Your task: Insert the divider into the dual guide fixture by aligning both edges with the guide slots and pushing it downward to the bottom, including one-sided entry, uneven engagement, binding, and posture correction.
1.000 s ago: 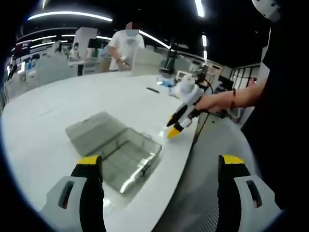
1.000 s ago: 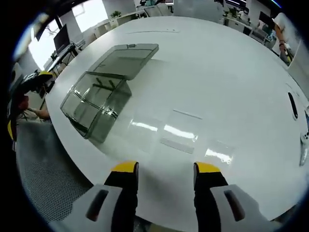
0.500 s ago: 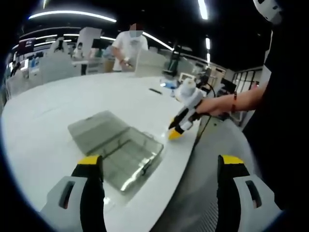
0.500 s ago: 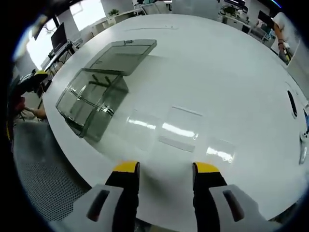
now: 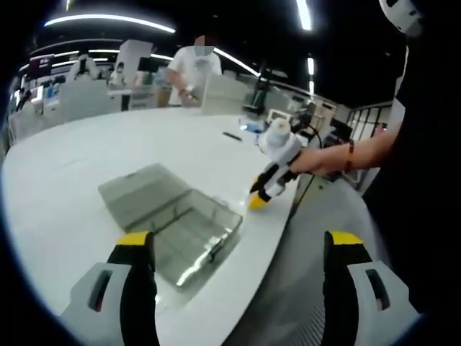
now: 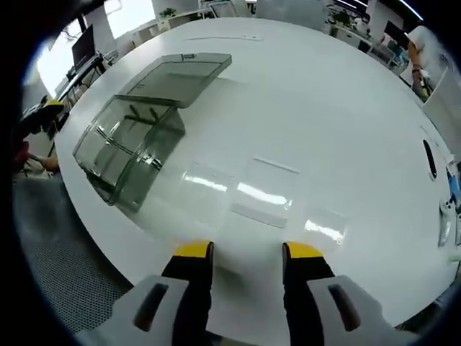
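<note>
A smoky clear plastic box [image 5: 189,232] with its lid [image 5: 140,193] folded open lies near the white table's curved edge. In the right gripper view the same box [image 6: 126,148] sits at the upper left, with slotted walls inside. Clear flat divider sheets [image 6: 263,191] lie on the table just ahead of my right gripper [image 6: 248,254], which is open and holds nothing. My left gripper [image 5: 239,244] hangs wide open over the table edge, short of the box. In the left gripper view my right gripper [image 5: 263,193] points down at the table, right of the box.
The white table [image 6: 338,108] stretches far beyond the box. A dark slim object [image 6: 428,157] lies near its far right edge. A person in a white shirt [image 5: 191,68] stands beyond the table. Grey mesh flooring [image 6: 65,259] lies past the near edge.
The right gripper view has crept a little toward the clear sheets, and its jaws stand slightly closer together. The left gripper has hardly moved.
</note>
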{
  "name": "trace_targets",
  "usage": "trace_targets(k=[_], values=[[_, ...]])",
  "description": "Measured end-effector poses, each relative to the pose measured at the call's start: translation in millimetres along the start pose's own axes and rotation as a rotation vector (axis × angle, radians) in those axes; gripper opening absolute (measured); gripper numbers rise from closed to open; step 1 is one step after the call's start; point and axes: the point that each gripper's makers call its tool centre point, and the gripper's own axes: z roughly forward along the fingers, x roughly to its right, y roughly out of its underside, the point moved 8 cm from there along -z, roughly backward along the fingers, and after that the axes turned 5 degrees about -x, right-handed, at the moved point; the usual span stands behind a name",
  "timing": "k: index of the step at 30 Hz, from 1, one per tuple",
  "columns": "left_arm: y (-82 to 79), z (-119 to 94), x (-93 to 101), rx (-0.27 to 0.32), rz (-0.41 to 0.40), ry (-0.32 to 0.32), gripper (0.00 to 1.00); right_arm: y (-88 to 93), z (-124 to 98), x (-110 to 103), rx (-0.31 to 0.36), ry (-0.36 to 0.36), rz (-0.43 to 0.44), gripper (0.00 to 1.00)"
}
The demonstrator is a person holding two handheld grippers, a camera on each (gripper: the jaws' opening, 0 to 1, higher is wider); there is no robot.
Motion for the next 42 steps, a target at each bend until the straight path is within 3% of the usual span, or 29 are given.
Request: trace_targets(k=[18,25,42], values=[[-0.4,2,0.9,0.014,-0.015,-0.004,0.95,3.0,-3,-1,-0.008,0.013,0.013,0.29],[-1.8,5,2.5,0.022,-0.013,0.001,0.95,2.8,-6,1,0.021,-0.005,0.047,0.28],[-7.2,9,4.2,0.061,-0.021,-0.005,0.95,-0.4,-12,1,0.059,0.013,0.035,0.28]])
